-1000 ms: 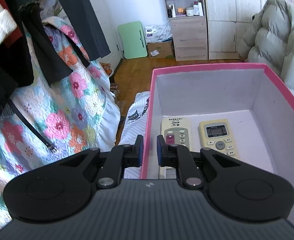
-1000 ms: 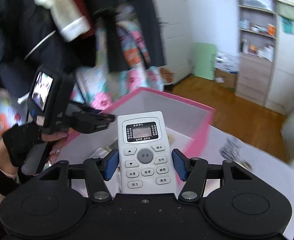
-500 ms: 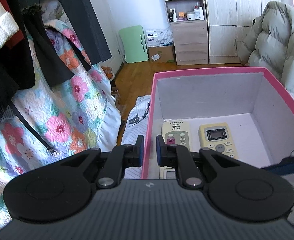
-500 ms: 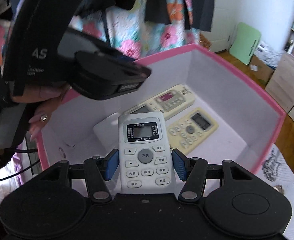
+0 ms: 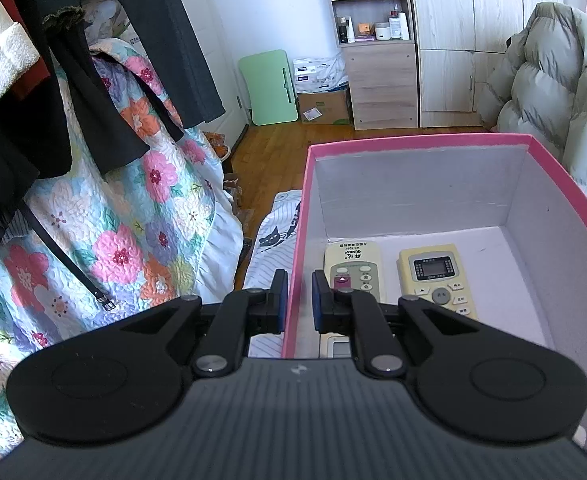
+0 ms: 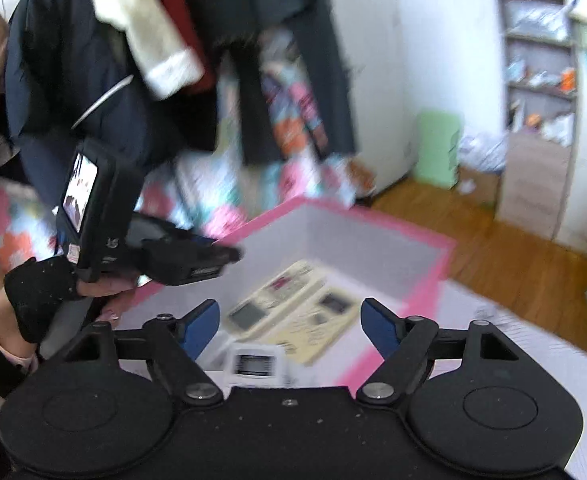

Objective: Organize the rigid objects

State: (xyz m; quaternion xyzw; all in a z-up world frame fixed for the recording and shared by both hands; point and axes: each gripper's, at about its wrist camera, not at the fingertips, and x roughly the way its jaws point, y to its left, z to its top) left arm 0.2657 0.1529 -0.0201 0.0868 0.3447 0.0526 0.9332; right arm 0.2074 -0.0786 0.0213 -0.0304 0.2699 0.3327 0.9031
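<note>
A pink box (image 5: pixel 413 148) with a white inside holds two cream remotes (image 5: pixel 353 268) (image 5: pixel 437 276) side by side. My left gripper (image 5: pixel 296 296) is shut on the box's left wall, one finger outside and one inside. My right gripper (image 6: pixel 289 322) is open and empty above the box (image 6: pixel 433 264). A white remote (image 6: pixel 255 364) with a small screen lies in the box just below its fingers, next to the two cream remotes (image 6: pixel 293 304). The left gripper (image 6: pixel 197 258) and the gloved hand show at the left of the right wrist view.
A floral quilt (image 5: pixel 113 232) and dark hanging clothes (image 5: pixel 53 100) are to the left. A puffy grey jacket (image 5: pixel 553 92) lies at the right. Wooden shelves (image 5: pixel 373 40), a green board (image 5: pixel 269 88) and wood floor stand behind the box.
My right gripper has opened and let go of the white remote, which now lies in the box. The right gripper has pulled up and back. The left gripper keeps its hold on the box wall.
</note>
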